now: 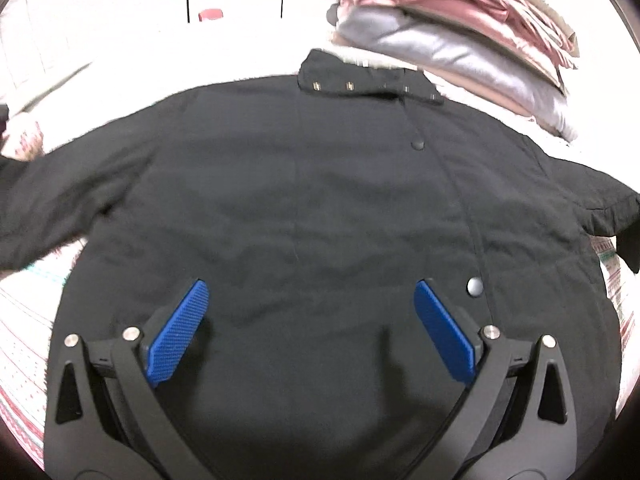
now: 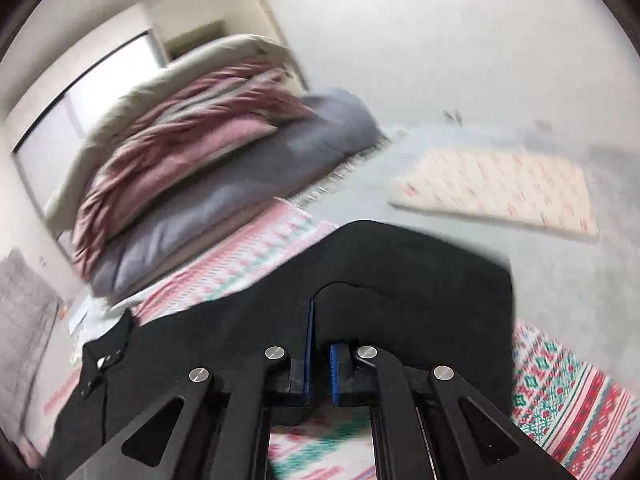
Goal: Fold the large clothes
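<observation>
A black jacket [image 1: 300, 184] lies front up and spread flat on a patterned blanket [image 1: 24, 340], collar at the far end and sleeves out to both sides. My left gripper [image 1: 312, 286] hovers open over its lower front, blue pads [image 1: 180, 332] wide apart with nothing between them. In the right wrist view, my right gripper [image 2: 320, 332] is shut on a fold of the jacket's black sleeve [image 2: 420, 272], which is raised off the blanket [image 2: 568, 392] and drapes over the fingers. The collar [image 2: 104, 356] shows at lower left.
A stack of folded pink, grey and beige bedding [image 1: 460, 32] [image 2: 192, 152] sits just beyond the collar. A flat white patterned cushion [image 2: 496, 192] lies on the pale floor to the right. A small red object [image 1: 210, 15] stands far back by the wall.
</observation>
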### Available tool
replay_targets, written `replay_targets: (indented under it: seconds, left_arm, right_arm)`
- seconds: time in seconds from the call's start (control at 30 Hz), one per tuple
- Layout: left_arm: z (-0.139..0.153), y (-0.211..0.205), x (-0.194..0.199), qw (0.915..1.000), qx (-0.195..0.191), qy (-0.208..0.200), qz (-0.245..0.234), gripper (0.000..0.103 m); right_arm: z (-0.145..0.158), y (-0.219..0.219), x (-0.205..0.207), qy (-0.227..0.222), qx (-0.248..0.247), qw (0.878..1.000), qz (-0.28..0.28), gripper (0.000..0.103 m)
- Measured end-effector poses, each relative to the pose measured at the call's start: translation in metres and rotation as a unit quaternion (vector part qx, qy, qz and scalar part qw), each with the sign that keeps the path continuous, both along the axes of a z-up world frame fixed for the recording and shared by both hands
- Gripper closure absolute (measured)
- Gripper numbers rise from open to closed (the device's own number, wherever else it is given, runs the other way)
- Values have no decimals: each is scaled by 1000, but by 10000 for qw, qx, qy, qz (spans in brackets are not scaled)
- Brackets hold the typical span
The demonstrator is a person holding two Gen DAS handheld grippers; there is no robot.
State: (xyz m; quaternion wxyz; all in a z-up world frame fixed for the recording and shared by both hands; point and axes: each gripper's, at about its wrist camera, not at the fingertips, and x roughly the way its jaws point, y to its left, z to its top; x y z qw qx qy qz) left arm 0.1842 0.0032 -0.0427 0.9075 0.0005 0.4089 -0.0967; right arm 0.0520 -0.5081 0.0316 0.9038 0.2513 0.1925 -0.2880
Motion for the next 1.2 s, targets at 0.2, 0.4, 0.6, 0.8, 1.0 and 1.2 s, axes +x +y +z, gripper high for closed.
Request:
replay_targets:
  seconds: [0.2, 0.4, 0.6, 0.8, 1.0, 1.2]
  left_arm:
    - [8, 7, -3, 9996, 166, -233, 33, 1]
    - [13, 18, -4, 9996, 21, -262, 79, 1]
    - [16, 28, -3, 9995, -123, -236, 152, 1]
    - [22, 26, -1, 9993, -186, -280, 138, 1]
    - [35, -8, -7, 9984, 110, -464, -309, 1]
    - [40, -88, -14, 9890, 457, -606, -1269, 1]
  right_arm:
    - [38, 83, 34, 146, -946, 9920, 828, 97]
    - [41, 195, 78, 670, -1734, 9591, 2134, 97]
    - [-36, 297, 130, 1861, -1974, 8973, 3481, 96]
    - [-99, 317, 151, 2751, -2149, 8689, 3509, 90]
    - [-64, 280, 131, 2504, 72, 8818, 3997, 38]
    - [-34, 217, 86, 1800, 918, 9171, 3436, 37]
